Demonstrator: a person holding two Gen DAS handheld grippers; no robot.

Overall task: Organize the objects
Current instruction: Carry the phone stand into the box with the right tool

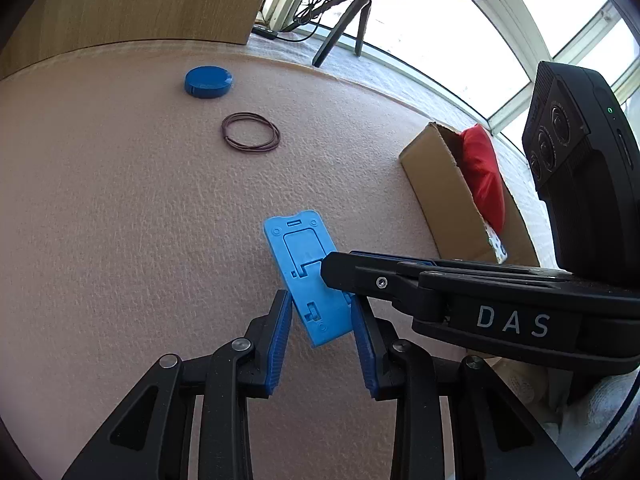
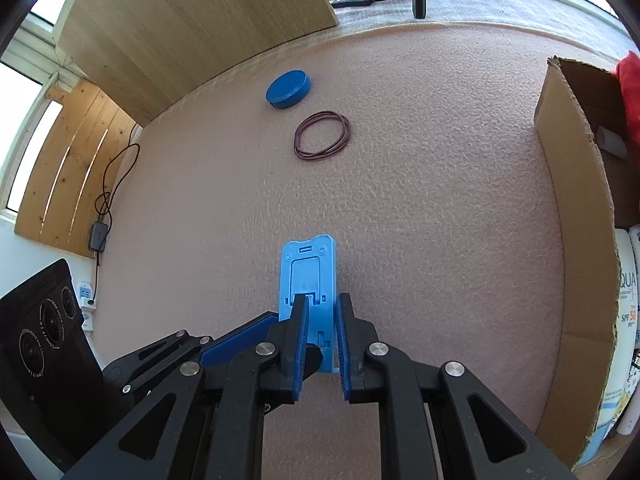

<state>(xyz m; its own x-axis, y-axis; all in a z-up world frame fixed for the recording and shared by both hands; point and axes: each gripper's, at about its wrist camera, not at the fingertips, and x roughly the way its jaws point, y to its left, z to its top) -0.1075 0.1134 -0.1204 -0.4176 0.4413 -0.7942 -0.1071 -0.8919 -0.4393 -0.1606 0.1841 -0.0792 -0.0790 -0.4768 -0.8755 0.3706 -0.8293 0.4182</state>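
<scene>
A light blue flat phone stand (image 1: 308,256) (image 2: 308,264) lies on the pink mat. My left gripper (image 1: 320,308) is shut on its near end, a blue pad pressed to each long edge. My right gripper (image 2: 322,304) reaches in from the right, and its fingertips (image 1: 334,270) sit over the middle of the stand. Its jaws stand a narrow gap apart, with one finger over the stand's face and the other along its right edge. A dark blue round lid (image 1: 208,82) (image 2: 289,90) and a loop of brown rubber bands (image 1: 251,138) (image 2: 322,135) lie farther off.
An open cardboard box (image 1: 440,184) (image 2: 572,200) stands at the right, holding a red pouch (image 1: 484,172) and a sunscreen bottle (image 2: 626,300). A wooden board (image 1: 140,0) backs the mat. A tripod (image 1: 344,20) stands by the window, and a cable with an adapter (image 2: 98,236) trails at the left.
</scene>
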